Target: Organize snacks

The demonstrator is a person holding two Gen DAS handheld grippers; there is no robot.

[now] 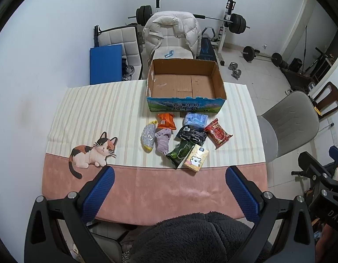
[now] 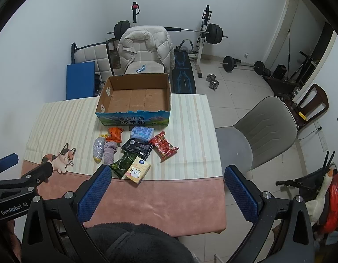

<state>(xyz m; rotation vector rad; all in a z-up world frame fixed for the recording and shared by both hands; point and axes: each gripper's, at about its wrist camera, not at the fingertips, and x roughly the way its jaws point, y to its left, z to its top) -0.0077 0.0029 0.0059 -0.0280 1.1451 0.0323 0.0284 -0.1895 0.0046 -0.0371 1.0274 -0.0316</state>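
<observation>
Both fisheye views are evenly and rather coolly lit; the source itself is out of sight. Shadows are soft and short: a faint one lies under the open brown cardboard box with the blue printed front (image 1: pixel 186 105) (image 2: pixel 133 120) on the striped cream and pink tabletop (image 1: pixel 98 109) (image 2: pixel 186 192). There is no harsh glare, only a mild sheen on the shiny red snack packet (image 1: pixel 218 133) (image 2: pixel 164 145). Straight lines bow strongly toward the rims, and black vignette fills the corners. The middle is sharp; the dark fleece sleeve (image 1: pixel 190 236) (image 2: pixel 133 243) at the bottom edge is slightly soft.
</observation>
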